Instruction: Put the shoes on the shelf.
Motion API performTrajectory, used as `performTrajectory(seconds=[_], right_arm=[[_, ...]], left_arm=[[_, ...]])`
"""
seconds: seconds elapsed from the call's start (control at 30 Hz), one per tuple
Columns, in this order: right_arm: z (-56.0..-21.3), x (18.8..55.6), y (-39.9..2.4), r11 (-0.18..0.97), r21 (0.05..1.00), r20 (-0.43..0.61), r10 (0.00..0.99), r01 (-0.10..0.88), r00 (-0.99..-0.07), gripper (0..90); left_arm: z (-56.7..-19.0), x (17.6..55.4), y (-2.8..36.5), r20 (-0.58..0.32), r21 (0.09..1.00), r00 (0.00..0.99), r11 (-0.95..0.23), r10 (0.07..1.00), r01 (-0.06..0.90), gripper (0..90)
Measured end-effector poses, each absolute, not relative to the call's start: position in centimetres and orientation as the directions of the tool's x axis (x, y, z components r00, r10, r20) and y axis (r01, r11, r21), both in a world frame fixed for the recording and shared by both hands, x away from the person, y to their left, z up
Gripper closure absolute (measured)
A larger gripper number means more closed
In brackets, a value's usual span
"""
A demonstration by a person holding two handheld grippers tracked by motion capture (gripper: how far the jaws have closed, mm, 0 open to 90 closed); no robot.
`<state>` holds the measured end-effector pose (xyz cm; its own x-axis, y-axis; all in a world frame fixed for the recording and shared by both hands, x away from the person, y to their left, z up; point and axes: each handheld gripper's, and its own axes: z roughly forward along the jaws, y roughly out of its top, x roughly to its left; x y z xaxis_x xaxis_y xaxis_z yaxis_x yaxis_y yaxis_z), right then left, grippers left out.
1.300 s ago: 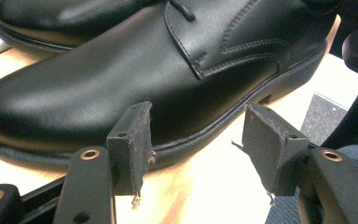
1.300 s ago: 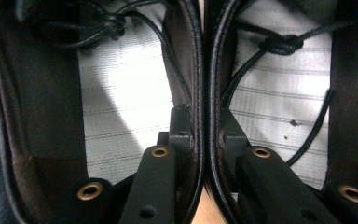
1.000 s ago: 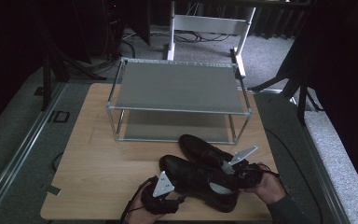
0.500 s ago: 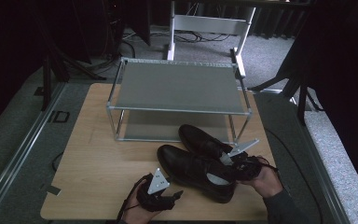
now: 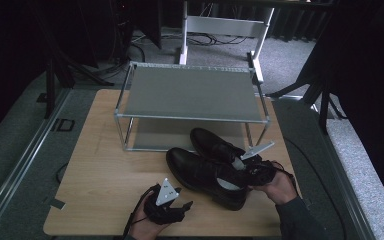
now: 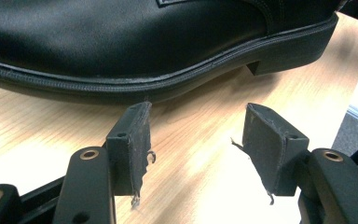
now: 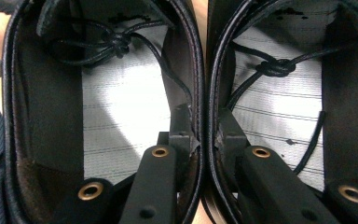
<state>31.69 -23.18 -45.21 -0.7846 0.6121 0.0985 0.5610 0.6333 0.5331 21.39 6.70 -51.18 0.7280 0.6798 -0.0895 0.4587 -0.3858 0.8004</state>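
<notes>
Pinching both black dress shoes' point(image 5: 207, 167) inner walls together, the right gripper point(image 7: 199, 135) clamps them before the shoe rack point(image 5: 190, 92); the left gripper point(image 6: 196, 126) gapes empty beside the near shoe's sole.

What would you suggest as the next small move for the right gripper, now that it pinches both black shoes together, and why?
Probably lift the pair slightly and carry it toward the rack. The right gripper has one jaw inside each black shoe, clamping their inner walls, so both should travel as one. The left gripper is open, beside the near shoe's sole, free to steady it.
</notes>
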Motion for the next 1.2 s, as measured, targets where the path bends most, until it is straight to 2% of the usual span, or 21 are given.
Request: performTrajectory(seconds=[1.2], right_arm=[[-45.2,35.5,-20.9,0.535,0.56,0.081,0.725,0.633,-0.684,80.4]], left_arm=[[-50.6,23.0,7.9,-0.103,0.8,0.662,-0.334,0.743,0.499,42.9]])
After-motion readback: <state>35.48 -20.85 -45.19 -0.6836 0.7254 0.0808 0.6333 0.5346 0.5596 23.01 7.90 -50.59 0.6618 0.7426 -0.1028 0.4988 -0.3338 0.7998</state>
